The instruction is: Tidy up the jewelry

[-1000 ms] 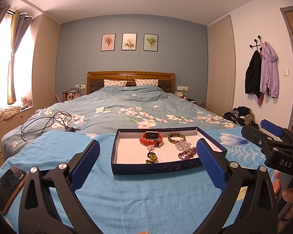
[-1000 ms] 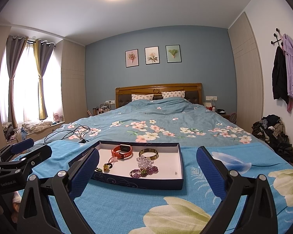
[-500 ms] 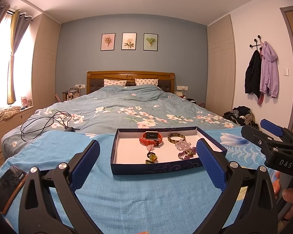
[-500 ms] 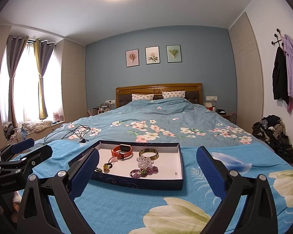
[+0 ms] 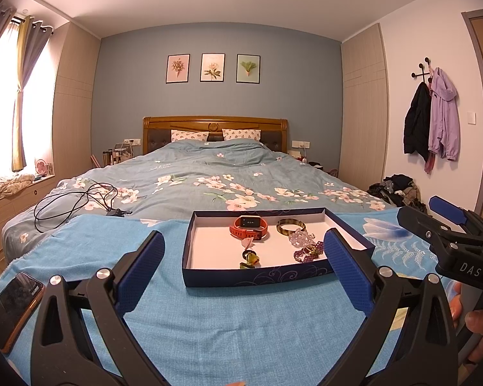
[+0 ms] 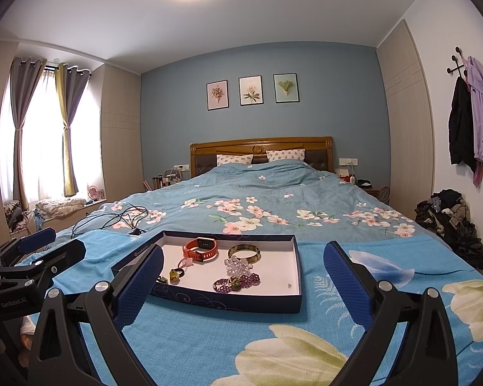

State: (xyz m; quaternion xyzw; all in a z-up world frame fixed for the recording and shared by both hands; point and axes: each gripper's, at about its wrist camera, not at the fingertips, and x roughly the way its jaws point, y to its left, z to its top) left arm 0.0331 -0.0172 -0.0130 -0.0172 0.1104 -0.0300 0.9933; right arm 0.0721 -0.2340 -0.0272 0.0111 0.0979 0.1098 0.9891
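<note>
Bedroom with a blue bedspread (image 5: pixel 228 321), both grippers spread wide and holding nothing.
Ahead of the left gripper (image 5: pixel 241 257) lay a shallow box (image 5: pixel 257 278) with an orange watch (image 5: pixel 248 226), a bangle (image 5: pixel 290 227), beaded bracelets (image 5: pixel 307 251) and rings (image 5: pixel 250 257). From the right gripper (image 6: pixel 243 273) it sat ahead, slightly left. A phone (image 5: pixel 11 305) lay left of the left gripper.

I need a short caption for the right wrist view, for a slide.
Open right gripper faces a tray of jewelry on the bed, left gripper alongside.
</note>
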